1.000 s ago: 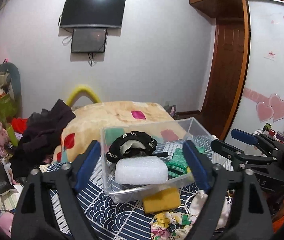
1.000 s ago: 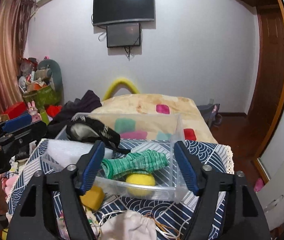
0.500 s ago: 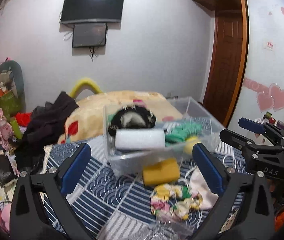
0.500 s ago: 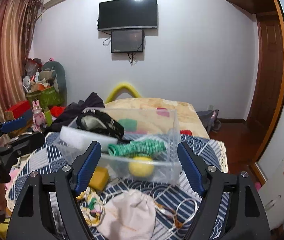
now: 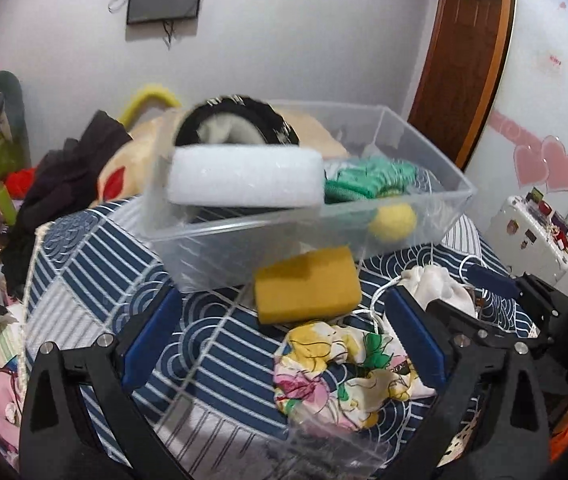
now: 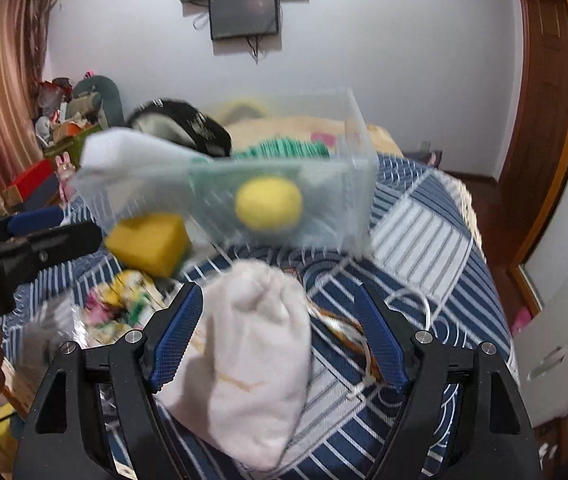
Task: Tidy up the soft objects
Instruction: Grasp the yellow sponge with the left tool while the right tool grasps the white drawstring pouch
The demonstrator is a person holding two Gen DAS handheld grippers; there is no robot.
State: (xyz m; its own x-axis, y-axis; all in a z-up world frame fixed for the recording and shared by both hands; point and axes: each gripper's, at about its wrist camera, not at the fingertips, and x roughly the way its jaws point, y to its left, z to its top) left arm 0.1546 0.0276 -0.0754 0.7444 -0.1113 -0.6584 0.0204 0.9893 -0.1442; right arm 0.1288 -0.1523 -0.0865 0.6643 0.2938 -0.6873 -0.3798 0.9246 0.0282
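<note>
Clutter lies loose on the blue patterned cloth (image 5: 96, 264) in front of a clear plastic bin (image 5: 411, 216), which already holds a white foam block (image 5: 244, 176), a black cap (image 5: 240, 120), a green knit piece (image 5: 367, 178) and a yellow ball (image 5: 393, 220). Outside the bin are a yellow sponge (image 5: 307, 290) touching its front wall, a flowered cloth (image 5: 339, 372) near the sponge, and a white drawstring pouch (image 6: 252, 356).

The right gripper (image 6: 280, 344) has its jaws wide apart with the pouch lying between them, nearer the left pad; nothing is clamped. The left gripper (image 5: 280, 344) is likewise spread and empty, hovering over the flowered cloth and sponge.

Judged from here, the pouch looks like the next pick. Its cord (image 6: 411, 300) trails loose over the cloth to the right, so a lift could drag it or snag it on the bin's corner. A shallow pinch on such slack fabric may slip. Both views are blurred, so alignment is hard to judge, and the two grippers sit near each other and could collide.
</note>
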